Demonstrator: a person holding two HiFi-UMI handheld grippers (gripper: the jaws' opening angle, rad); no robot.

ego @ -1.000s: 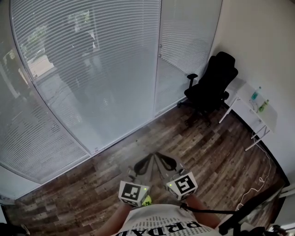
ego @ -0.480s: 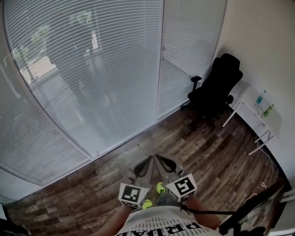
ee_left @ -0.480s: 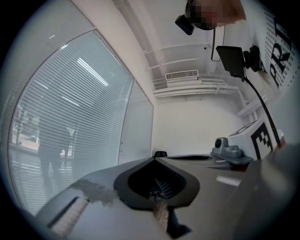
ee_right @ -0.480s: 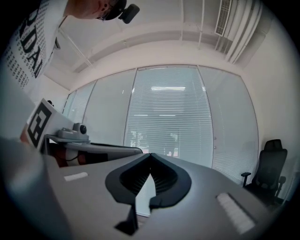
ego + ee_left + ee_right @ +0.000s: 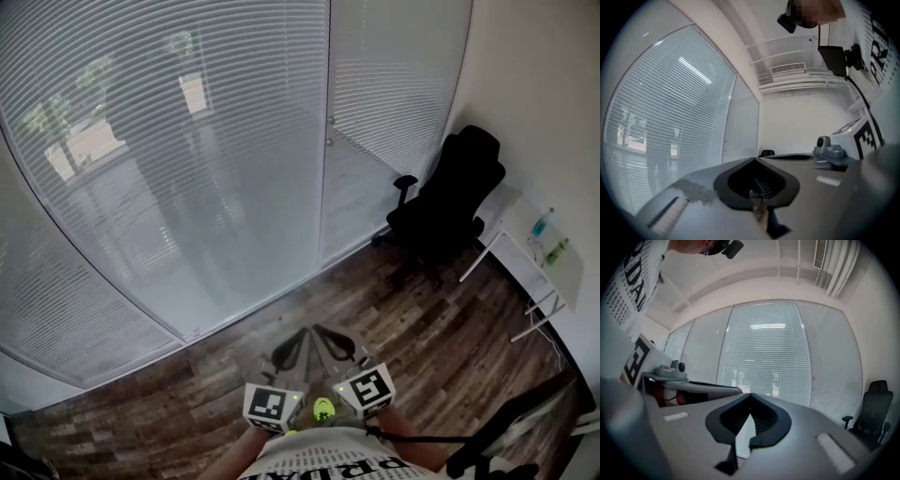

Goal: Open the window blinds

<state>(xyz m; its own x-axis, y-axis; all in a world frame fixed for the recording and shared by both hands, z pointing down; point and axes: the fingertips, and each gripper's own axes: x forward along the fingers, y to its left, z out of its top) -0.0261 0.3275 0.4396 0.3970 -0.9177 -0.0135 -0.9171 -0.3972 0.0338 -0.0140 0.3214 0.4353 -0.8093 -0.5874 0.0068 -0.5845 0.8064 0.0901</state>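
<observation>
We hold the left tool (image 5: pixel 300 334) and the right tool (image 5: pixel 322 330) side by side over the wood floor (image 5: pixel 422 328), both with jaws closed on nothing. The blinds (image 5: pixel 187 141) hang with their slats shut along the floor's far edge, well apart from both tools. A black chair (image 5: pixel 448 199) stands near the far right corner.

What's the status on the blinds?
Left gripper shut, empty; right gripper shut, empty; both short of the window. Blinds down, not yet touched. Chair off to the right, not in the way.
</observation>
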